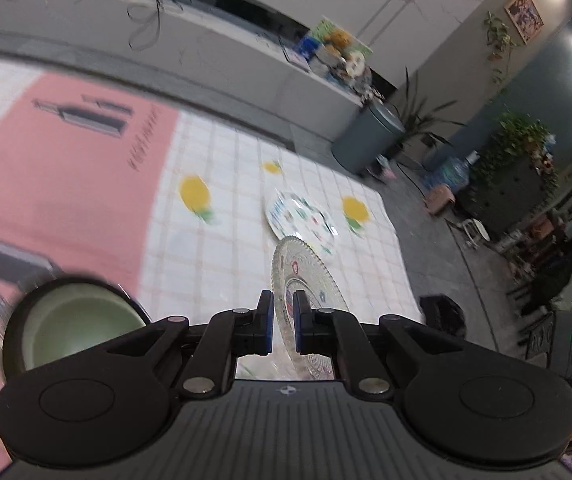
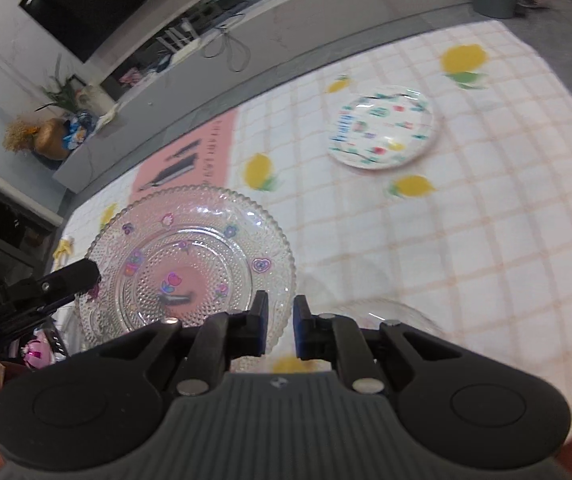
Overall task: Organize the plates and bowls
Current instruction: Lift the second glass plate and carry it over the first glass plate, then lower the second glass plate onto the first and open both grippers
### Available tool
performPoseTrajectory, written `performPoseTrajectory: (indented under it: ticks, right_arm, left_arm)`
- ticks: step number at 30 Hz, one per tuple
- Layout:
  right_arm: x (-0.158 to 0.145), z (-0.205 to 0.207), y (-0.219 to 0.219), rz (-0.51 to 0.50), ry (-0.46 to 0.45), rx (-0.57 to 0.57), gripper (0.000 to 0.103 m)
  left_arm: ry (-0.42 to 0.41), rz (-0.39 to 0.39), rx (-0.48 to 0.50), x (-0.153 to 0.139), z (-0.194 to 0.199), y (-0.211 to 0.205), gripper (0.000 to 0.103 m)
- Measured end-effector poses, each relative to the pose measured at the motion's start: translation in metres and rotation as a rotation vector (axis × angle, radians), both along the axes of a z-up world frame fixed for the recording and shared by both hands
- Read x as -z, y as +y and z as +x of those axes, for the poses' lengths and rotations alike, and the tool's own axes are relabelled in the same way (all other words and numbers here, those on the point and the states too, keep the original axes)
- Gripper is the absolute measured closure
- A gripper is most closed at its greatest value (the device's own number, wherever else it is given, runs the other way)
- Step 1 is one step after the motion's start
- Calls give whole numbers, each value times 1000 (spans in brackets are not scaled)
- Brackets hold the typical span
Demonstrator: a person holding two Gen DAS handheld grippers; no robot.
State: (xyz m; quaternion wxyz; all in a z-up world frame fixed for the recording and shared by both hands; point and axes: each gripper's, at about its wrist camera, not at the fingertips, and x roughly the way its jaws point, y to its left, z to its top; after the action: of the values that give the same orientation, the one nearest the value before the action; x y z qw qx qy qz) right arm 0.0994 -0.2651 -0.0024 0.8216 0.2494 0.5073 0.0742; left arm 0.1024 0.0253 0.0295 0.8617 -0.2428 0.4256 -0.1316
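Gripping the clear, bead-rimmed glass plate with flower stickers by its near edge, the left gripper carries it tilted above the lemon-print checked cloth on the surface, jaws clamped on the rim. Ahead of that held plate, farther along the cloth, lies the white plate with colourful printed patterns, flat and apart from it, and that looks like the stacking spot. The left hand is clearly the one in play. The right gripper hovers just beside the glass plate's edge, its jaws narrowly parted with nothing between them. A round green bowl sits off to the left. Judging by the line-up, the glass plate needs levelling before going forward onto the white one.
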Motion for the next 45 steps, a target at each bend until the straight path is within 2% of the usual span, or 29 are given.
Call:
performPoseTrajectory:
  ticks: [11, 25, 31, 34, 37, 45]
  right_arm:
    - [25, -47, -48, -71, 77, 55, 97]
    - [59, -56, -51, -110, 96, 36, 97]
    - [74, -53, -53, -82, 109, 60, 97]
    - [75, -49, -48, -92, 95, 59, 97]
    - [75, -43, -46, -76, 87, 54, 97]
    - [79, -39, -34, -161, 76, 34, 97]
  left_arm:
    - [132, -52, 40, 58, -29, -44, 93]
    - [235, -9, 17, 103, -41, -57, 93]
    - [226, 33, 3, 111, -40, -60, 93]
    - [207, 43, -10, 107, -37, -56, 93]
    - [173, 87, -20, 102, -34, -57, 93]
    - [177, 149, 4, 113, -31, -65, 91]
